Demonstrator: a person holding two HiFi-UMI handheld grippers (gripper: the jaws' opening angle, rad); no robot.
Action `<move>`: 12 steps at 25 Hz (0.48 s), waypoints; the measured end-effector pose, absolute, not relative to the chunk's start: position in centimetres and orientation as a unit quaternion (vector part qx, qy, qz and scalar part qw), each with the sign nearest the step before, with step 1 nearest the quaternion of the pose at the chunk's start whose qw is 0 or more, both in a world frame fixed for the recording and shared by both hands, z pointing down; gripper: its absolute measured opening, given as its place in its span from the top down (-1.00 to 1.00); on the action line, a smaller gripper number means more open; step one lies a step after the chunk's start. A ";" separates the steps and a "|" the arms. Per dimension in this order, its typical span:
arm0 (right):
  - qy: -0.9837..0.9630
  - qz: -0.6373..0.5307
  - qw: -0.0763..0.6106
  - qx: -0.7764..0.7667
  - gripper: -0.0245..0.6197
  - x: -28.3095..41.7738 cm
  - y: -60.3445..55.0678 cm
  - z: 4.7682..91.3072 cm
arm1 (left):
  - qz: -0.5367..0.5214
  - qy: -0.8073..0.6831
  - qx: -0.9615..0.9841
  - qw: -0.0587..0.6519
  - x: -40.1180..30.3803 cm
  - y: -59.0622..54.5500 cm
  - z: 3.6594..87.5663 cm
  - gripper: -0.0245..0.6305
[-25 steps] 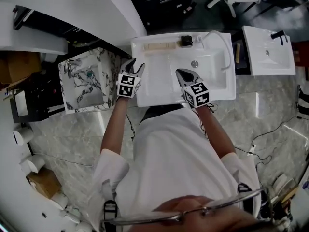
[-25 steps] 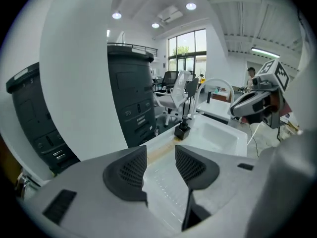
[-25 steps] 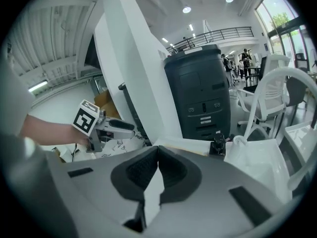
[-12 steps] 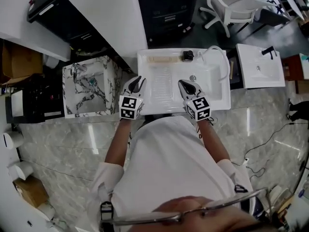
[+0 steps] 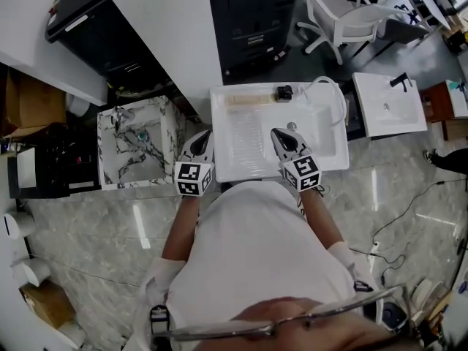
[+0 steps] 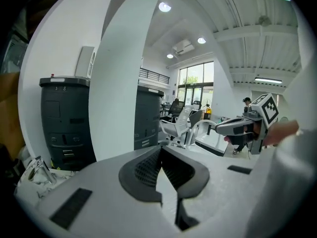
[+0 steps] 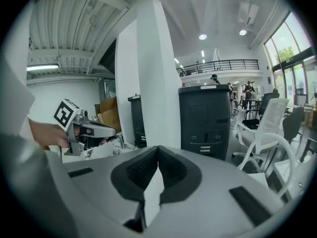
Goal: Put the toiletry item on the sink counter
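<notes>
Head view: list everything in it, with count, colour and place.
sink: one, white, centre
small item: one, dark, sink's back ledge
hose: one, white, looped at sink's right
marble basin: one, white with dark veins, left of sink
second sink: one, white, far right
office chair: one, white, top right
cabinet: one, dark, top centre
black unit: one, black, top left
left tongs: one, grey, shut, empty, beside sink's left edge
right tongs: one, grey, shut, empty, over sink

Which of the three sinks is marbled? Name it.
The left sink. It has black-veined marble patterning, while the middle sink and the right sink are plain white.
</notes>
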State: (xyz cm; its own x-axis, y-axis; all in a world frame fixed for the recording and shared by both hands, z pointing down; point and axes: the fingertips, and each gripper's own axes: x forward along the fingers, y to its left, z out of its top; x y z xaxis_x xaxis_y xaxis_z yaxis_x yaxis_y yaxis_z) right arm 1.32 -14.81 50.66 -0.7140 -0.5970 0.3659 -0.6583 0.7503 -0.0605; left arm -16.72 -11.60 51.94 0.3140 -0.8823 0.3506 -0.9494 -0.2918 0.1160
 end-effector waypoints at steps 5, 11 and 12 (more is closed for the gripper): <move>-0.919 0.082 0.156 0.353 0.90 1.7 -14.9 50.0 | 0.098 -0.561 0.809 0.149 -16.0 -11.6 51.3 0.91; -0.915 0.081 0.153 0.364 0.90 1.8 -15.4 49.0 | 0.092 -0.539 0.825 0.144 -14.9 -12.3 50.6 0.91; -0.915 0.080 0.154 0.365 0.90 1.9 -15.5 49.0 | 0.092 -0.537 0.826 0.143 -14.8 -12.5 50.5 0.91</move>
State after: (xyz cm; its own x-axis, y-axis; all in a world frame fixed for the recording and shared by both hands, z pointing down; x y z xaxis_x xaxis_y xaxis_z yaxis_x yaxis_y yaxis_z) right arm 1.87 -15.54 49.02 -0.6858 -0.6436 0.3398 -0.6930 0.7201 -0.0347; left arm -14.84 -12.49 50.54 0.4062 -0.8614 0.3050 -0.9138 -0.3822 0.1374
